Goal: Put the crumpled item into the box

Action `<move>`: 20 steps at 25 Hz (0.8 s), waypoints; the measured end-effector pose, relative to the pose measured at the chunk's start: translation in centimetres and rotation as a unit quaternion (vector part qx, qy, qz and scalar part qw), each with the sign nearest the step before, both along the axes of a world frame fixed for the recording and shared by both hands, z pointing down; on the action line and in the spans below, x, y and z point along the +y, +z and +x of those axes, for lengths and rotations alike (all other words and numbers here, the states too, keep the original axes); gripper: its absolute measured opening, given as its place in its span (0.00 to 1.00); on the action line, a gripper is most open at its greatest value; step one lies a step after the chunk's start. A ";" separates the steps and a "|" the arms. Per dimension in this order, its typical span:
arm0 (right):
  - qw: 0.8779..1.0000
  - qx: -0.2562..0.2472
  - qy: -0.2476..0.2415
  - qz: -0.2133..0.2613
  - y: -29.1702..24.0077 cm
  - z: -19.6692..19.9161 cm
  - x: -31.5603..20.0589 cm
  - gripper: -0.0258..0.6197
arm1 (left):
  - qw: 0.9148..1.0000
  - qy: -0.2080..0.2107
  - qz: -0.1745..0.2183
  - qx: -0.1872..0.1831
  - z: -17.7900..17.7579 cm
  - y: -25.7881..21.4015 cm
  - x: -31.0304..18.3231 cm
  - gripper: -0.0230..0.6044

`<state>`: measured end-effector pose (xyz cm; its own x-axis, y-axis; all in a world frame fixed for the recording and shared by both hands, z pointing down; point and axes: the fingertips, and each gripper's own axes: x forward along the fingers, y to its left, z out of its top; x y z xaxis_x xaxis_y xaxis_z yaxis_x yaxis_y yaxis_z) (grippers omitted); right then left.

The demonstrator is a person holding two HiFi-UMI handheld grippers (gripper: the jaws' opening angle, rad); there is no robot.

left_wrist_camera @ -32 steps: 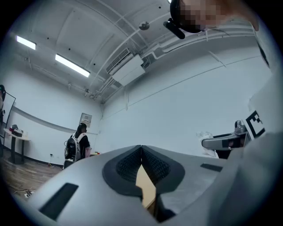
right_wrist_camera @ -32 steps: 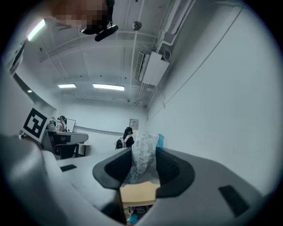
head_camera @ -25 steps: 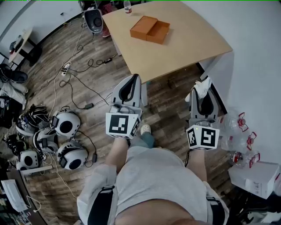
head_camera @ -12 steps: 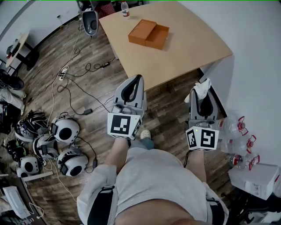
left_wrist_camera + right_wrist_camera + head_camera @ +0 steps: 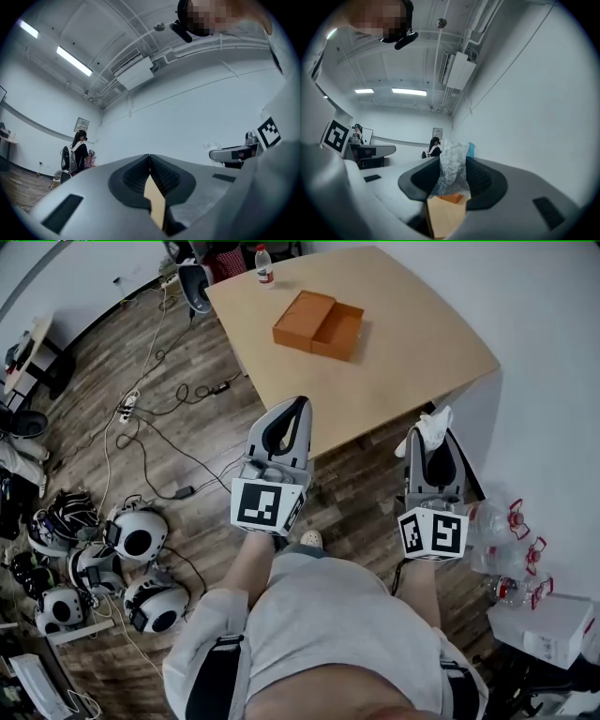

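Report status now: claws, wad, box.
Left claw shut, empty. Right claw shut on crumpled white wad. Orange box on table ahead, untouched. Only a bottle at the table's far corner, off the path.

We can read no text: the wall notice (image 5: 81,124) and the label on the bottle (image 5: 265,263) are too small (the square markers (image 5: 263,505) show only patterns).
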<state>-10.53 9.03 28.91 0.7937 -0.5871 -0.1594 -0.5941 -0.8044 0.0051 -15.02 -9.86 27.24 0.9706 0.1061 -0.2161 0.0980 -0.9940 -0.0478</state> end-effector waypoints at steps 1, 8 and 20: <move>1.000 0.000 0.001 0.001 0.0 0.3 -0.3 0.28 | 1.000 0.002 0.000 0.000 0.4 0.0 -0.4 0.06; 1.000 -0.006 0.005 -0.005 0.4 1.7 -2.1 0.28 | 1.000 0.011 -0.006 -0.005 2.4 0.6 -2.1 0.06; 1.000 -0.003 -0.021 0.004 0.1 6.5 -2.6 0.28 | 1.000 -0.013 -0.008 -0.007 6.5 0.7 -2.5 0.06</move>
<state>-4.01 6.39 29.05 0.7698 -0.6182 -0.1586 -0.6268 -0.7792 -0.0052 -8.48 -12.40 27.98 0.9760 0.0781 -0.2031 0.0733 -0.9968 -0.0312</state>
